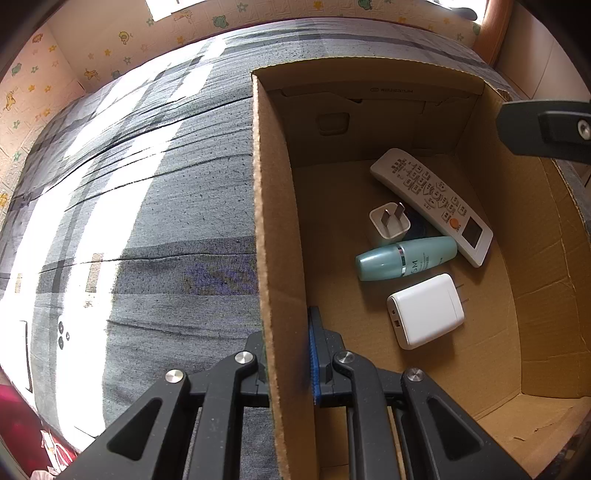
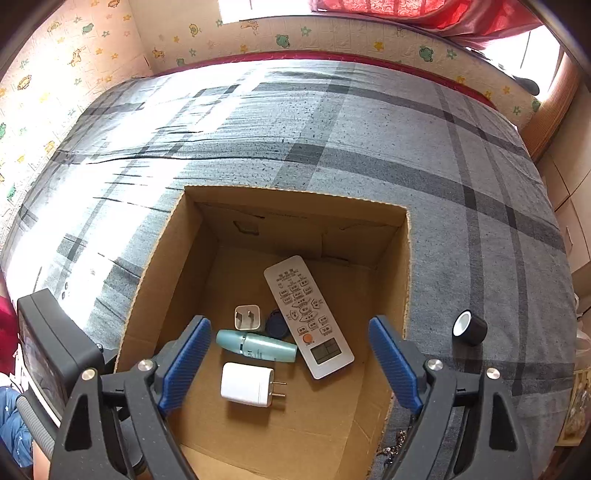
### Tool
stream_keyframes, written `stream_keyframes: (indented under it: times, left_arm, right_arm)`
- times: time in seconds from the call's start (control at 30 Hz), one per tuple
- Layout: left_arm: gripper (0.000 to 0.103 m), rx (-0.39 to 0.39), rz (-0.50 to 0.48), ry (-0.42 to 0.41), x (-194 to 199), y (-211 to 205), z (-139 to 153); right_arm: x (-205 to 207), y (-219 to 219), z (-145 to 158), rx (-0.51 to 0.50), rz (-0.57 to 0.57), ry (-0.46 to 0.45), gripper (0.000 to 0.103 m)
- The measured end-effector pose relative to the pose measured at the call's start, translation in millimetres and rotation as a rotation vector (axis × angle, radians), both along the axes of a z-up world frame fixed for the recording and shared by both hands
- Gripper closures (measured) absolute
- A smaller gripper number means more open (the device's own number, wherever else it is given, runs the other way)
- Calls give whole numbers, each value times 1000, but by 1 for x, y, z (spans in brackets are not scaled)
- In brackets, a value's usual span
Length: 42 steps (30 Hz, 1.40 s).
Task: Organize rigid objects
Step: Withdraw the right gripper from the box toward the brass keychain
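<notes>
An open cardboard box (image 2: pixel 295 195) stands on a bed. On its floor lie a white remote (image 2: pixel 308 314), a teal bottle (image 2: pixel 256 345), a white charger (image 2: pixel 247 384) with its prongs to the right, a small white plug (image 2: pixel 246 316) and a dark blue round cap (image 2: pixel 277 323). My right gripper (image 2: pixel 290 325) hangs open above them, with nothing between its blue pads (image 2: pixel 188 354). My left gripper (image 1: pixel 288 354) is shut on the box's left wall (image 1: pixel 277 221). From that side I see the remote (image 1: pixel 432 205), bottle (image 1: pixel 406 256) and charger (image 1: pixel 424 310).
A black roll of tape (image 2: pixel 470 327) with a white core lies on the grey plaid bedsheet (image 2: pixel 369 147), just right of the box. Walls with cartoon stickers border the bed at the back and left. A red quilt (image 2: pixel 424 11) lies at the far edge.
</notes>
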<state>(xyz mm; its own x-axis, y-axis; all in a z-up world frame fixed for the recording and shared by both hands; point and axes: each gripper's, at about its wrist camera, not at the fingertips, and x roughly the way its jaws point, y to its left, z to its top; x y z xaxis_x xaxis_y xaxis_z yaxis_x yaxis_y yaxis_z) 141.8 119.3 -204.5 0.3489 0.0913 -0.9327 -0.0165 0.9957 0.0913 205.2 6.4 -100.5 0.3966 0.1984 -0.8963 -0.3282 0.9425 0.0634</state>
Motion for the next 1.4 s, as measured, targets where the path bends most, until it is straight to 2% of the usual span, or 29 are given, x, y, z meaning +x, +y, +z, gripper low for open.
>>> stream_keyframes:
  times: [0.1,0.5,0.77,1.0,1.4]
  left_arm:
    - [90,1,0,0,0,0,0]
    - [90,5,-2,0,0,-1,-1]
    - [90,3,-3,0,0,0,-1]
    - [90,1,-2,-1,0,1,-1]
    - [90,8,-3,-1,-1,0,-1]
  right_arm:
    - [-2,-9,8,-2,-15,-14,5]
    - [-13,-60,25,-6,-74,-38,5]
    - [-22,-105,26,-29,-140,-45,5]
    - [-32,-142,10,-35,-198,-29,5]
    - [-57,-175,-52,-68,-228,25,5]
